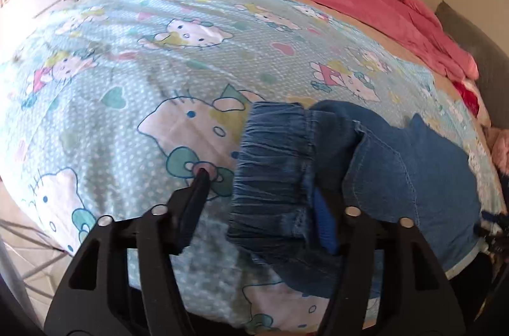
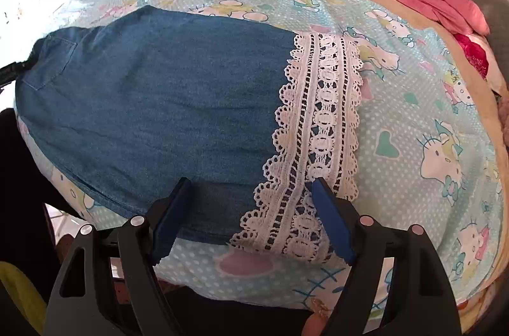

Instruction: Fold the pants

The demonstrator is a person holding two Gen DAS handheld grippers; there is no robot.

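Pants [image 2: 159, 100] are lying flat on the bed [image 2: 413, 120], ready for folding. Right hand-held gripper [image 2: 251, 186] is hovering spread over the lace hem [image 2: 318, 120]; left hand-held gripper [image 1: 261, 186] is straddling the elastic waistband [image 1: 270, 170], apparently gripping nothing.

Blue denim pants [image 2: 159, 88], white lace hem [image 2: 321, 120]

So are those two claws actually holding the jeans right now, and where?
Neither grips. The left claw stands open around the elastic waistband; the right claw hangs open over the lace hem of the pants.
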